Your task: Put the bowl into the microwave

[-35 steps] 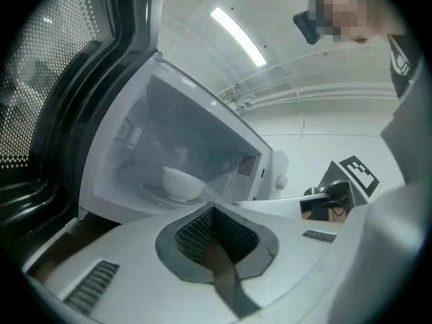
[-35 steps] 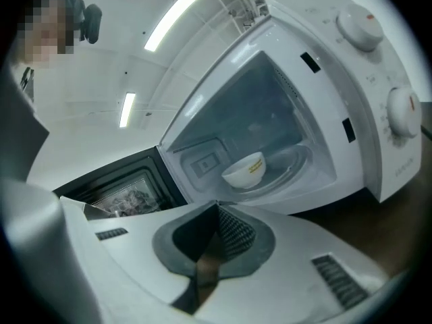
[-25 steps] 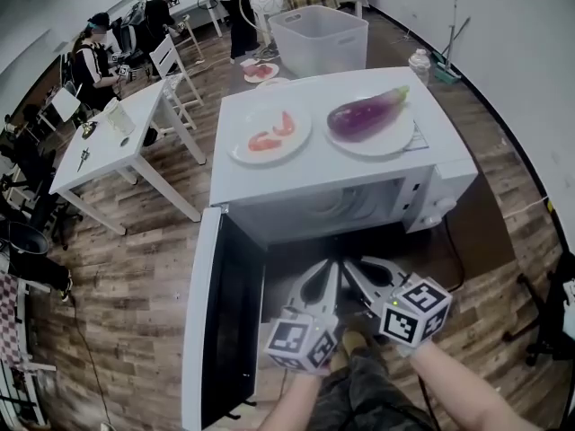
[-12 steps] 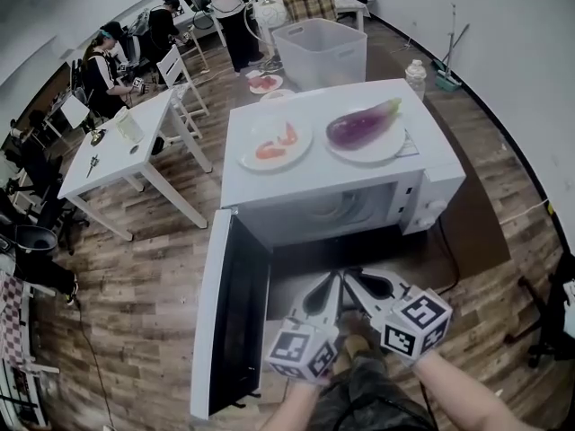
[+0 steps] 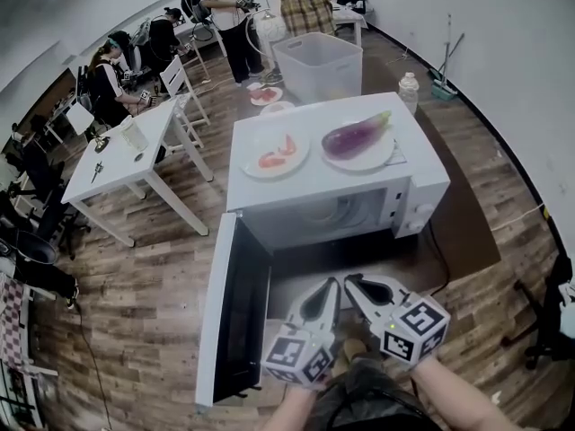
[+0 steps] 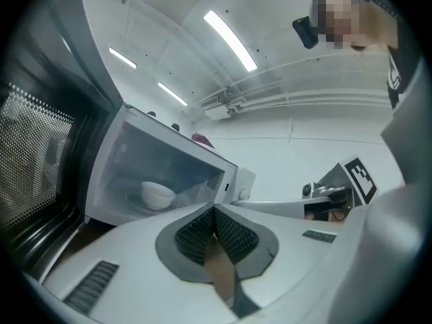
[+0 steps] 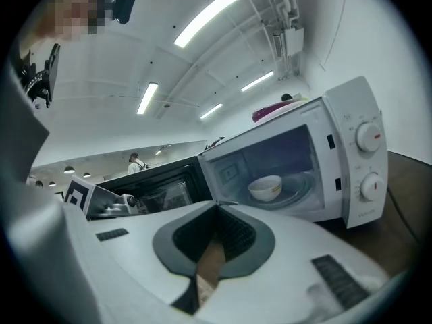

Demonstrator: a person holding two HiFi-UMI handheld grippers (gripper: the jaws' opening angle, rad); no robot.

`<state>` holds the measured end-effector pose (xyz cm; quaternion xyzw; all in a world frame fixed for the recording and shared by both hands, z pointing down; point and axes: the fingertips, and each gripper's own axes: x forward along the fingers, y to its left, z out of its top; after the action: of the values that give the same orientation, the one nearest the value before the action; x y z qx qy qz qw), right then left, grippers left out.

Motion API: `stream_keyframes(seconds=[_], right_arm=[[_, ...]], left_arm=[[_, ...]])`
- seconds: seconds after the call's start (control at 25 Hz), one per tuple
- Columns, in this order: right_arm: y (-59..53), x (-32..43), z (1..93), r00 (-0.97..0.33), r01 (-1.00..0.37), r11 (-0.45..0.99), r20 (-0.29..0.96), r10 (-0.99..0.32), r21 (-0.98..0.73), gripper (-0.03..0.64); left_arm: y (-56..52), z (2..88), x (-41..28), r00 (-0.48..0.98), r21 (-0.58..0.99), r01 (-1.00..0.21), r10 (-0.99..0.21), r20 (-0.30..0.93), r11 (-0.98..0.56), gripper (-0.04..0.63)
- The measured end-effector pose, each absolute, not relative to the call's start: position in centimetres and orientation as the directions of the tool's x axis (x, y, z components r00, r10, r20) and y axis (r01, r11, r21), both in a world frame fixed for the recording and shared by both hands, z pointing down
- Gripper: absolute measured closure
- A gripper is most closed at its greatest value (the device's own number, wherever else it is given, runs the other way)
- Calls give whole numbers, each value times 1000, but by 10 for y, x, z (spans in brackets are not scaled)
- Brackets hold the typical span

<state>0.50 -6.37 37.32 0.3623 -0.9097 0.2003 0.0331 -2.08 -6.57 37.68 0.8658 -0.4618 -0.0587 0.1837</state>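
A white bowl sits on the turntable inside the open white microwave; the left gripper view also shows the bowl in the cavity. The microwave door hangs swung out to the left. Both grippers are held low, in front of the microwave and well back from it. My left gripper is shut and holds nothing. My right gripper is shut and empty too, close beside the left one.
On the microwave's top stand a plate with red food and a plate with an eggplant. A white bin stands behind it, a white table to the left. Several people are at the back.
The view has drawn back from the microwave, which now sits higher and smaller. Both grippers stay shut and side by side.
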Motion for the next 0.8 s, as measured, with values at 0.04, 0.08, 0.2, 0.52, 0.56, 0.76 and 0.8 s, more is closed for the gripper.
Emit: stream_keyframes(seconds=[0.04, 0.08, 0.2, 0.52, 0.56, 0.76, 0.8], right_arm=[[-62, 6, 371, -736, -672, 658, 206, -645, -339, 617], [-60, 6, 368, -737, -671, 659, 206, -644, -340, 617], [-54, 6, 362, -742, -665, 662, 204, -638, -345, 617], [-40, 4, 347, -760, -643, 677, 189, -622, -359, 617], [-40, 5, 344, -762, -641, 680, 188, -620, -356, 617], [-35, 9, 331, -764, -639, 688, 179, -620, -344, 617], [-34, 9, 329, -766, -636, 688, 174, -619, -349, 617]], left_arm=[[-64, 374, -21, 569, 371, -777, -820, 68, -508, 595], [-63, 372, -20, 570, 369, -777, -818, 70, -510, 595], [-59, 363, -18, 576, 368, -774, -814, 70, -516, 595], [-50, 349, -17, 587, 374, -768, -805, 85, -520, 595], [-49, 347, -17, 589, 373, -766, -804, 84, -523, 595], [-42, 340, -17, 602, 392, -753, -794, 86, -529, 595], [-40, 339, -17, 605, 398, -749, -791, 86, -529, 595]])
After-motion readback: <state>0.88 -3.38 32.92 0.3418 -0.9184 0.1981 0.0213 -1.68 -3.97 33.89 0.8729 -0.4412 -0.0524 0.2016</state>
